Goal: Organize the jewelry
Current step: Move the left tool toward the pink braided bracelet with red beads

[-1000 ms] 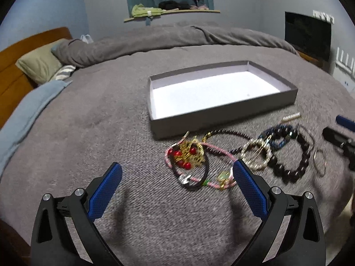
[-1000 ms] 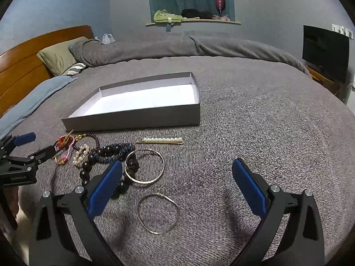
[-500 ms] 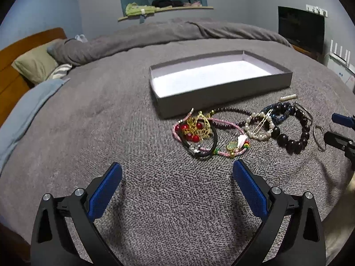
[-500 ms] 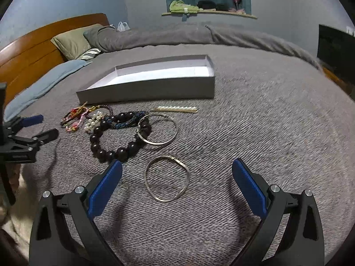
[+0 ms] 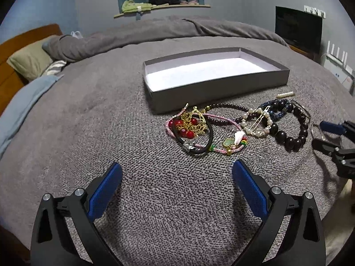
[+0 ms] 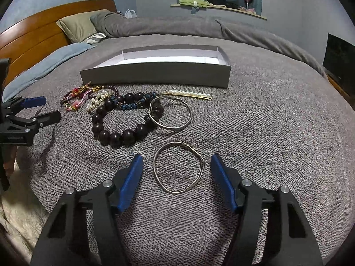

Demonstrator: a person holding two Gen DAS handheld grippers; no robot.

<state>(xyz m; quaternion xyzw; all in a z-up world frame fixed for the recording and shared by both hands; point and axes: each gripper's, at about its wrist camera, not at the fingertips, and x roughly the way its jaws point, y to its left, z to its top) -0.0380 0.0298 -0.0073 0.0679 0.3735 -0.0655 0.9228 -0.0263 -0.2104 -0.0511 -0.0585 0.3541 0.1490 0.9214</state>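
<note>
both grippers are held with their jaws spread wide and nothing is gripped between them. left gripper is poised low over the grey blanket, short of the jewelry pile, with bare blanket between its blue pads. right gripper is set around a thin metal bangle, which lies flat on the blanket between the 2 pads without being touched by either.

a second metal bangle is seen further on, overlapping the edge of a dark wooden bead bracelet. a blue beaded bracelet is laid against the far side of that bracelet, and a pearl hair clip is placed just beyond, near the front wall of the grey box.

in the left wrist view the open, white-lined box is shown with nothing inside. just in front of it a tangle is made up of a red bead and gold chain piece, a black cord bracelet, a pink cord with a green charm, a pearl bracelet with a metal clip across it, and a dark small-bead strand. all jewelry is lying outside the box.
</note>
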